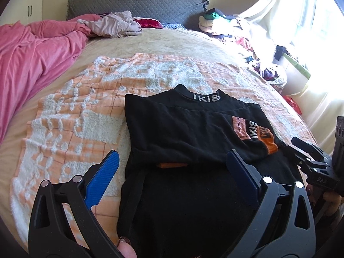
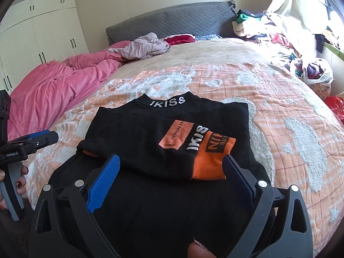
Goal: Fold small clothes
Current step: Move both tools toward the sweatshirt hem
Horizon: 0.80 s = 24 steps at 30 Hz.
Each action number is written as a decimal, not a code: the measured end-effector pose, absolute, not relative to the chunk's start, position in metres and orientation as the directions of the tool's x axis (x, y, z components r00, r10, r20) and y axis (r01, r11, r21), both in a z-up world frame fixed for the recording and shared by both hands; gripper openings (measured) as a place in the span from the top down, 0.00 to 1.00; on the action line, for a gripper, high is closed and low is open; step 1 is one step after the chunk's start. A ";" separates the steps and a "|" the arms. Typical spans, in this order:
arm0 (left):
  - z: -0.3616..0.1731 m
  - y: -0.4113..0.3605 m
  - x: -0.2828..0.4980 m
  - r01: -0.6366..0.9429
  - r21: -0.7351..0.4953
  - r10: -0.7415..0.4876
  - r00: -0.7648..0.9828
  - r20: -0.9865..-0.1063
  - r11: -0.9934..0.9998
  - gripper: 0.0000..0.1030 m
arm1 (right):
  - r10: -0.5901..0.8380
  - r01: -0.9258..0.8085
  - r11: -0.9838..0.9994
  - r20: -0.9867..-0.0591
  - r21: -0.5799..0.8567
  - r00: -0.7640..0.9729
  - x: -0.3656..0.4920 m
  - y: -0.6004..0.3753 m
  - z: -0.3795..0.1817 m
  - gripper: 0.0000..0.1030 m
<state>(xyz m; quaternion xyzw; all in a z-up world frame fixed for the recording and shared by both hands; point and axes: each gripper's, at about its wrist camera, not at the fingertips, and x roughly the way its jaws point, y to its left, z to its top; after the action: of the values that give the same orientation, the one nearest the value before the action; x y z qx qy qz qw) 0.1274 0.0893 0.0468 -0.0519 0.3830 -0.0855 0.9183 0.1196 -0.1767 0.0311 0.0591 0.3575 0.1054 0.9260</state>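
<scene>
A black top point(image 1: 189, 129) with "IKISS" on the collar lies on an orange and white towel point(image 1: 75, 124), its sleeves folded across the chest; an orange cuff point(image 2: 209, 163) lies on top. My left gripper point(image 1: 172, 161) is open over the top's lower left part. My right gripper point(image 2: 172, 165) is open over its lower right part, near the cuff. Each gripper also shows at the edge of the other's view: the right one point(image 1: 301, 150) and the left one point(image 2: 43, 137). Neither holds cloth.
The towel lies on a beige bed point(image 1: 172, 43). A pink blanket point(image 1: 32, 60) is bunched at the left. Loose clothes point(image 1: 114, 24) lie near the grey headboard point(image 1: 137, 4). A pile of clothes point(image 2: 279, 34) lines the window side.
</scene>
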 end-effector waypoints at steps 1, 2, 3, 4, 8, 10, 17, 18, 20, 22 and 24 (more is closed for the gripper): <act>0.046 0.089 0.126 0.120 -0.166 -0.203 0.690 -0.695 0.979 0.09 | 0.236 -0.152 0.971 -0.649 0.185 0.723 0.117 -0.176 0.031 0.08; 0.045 0.088 0.123 0.121 -0.167 -0.204 0.688 -0.696 0.978 0.09 | 0.238 -0.152 0.971 -0.649 0.187 0.723 0.116 -0.176 0.031 0.08; 0.043 0.087 0.121 0.121 -0.167 -0.204 0.687 -0.697 0.979 0.09 | 0.238 -0.151 0.971 -0.648 0.187 0.724 0.113 -0.176 0.031 0.08; 0.042 0.087 0.119 0.117 -0.168 -0.202 0.686 -0.698 0.979 0.09 | 0.238 -0.152 0.971 -0.647 0.187 0.725 0.111 -0.176 0.030 0.08; 0.035 0.087 0.111 0.108 -0.195 -0.216 0.677 -0.704 0.975 0.09 | 0.236 -0.152 0.971 -0.646 0.183 0.726 0.102 -0.176 0.029 0.08; 0.032 0.086 0.107 0.105 -0.195 -0.214 0.673 -0.708 0.975 0.09 | 0.234 -0.150 0.972 -0.645 0.183 0.727 0.100 -0.177 0.029 0.08; 0.022 0.083 0.094 0.083 -0.181 -0.189 0.665 -0.722 0.980 0.09 | 0.226 -0.135 0.973 -0.644 0.189 0.731 0.089 -0.184 0.029 0.08; 0.020 0.083 0.092 0.077 -0.177 -0.183 0.664 -0.725 0.981 0.09 | 0.223 -0.129 0.973 -0.644 0.191 0.732 0.086 -0.187 0.028 0.08; 0.017 0.082 0.088 0.067 -0.169 -0.171 0.663 -0.729 0.983 0.09 | 0.219 -0.119 0.974 -0.647 0.195 0.730 0.082 -0.190 0.026 0.08; 0.014 0.081 0.083 0.062 -0.171 -0.168 0.662 -0.731 0.983 0.09 | 0.211 -0.106 0.975 -0.653 0.197 0.728 0.078 -0.194 0.024 0.08; 0.012 0.083 0.079 0.056 -0.179 -0.170 0.660 -0.732 0.982 0.09 | 0.205 -0.093 0.975 -0.658 0.201 0.725 0.073 -0.199 0.021 0.08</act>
<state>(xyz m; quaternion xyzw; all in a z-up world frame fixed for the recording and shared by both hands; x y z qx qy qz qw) 0.0786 0.0828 0.0123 -0.0705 0.4076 -0.0622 0.9083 0.0732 -0.1992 0.0210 0.0770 0.3619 0.0804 0.9255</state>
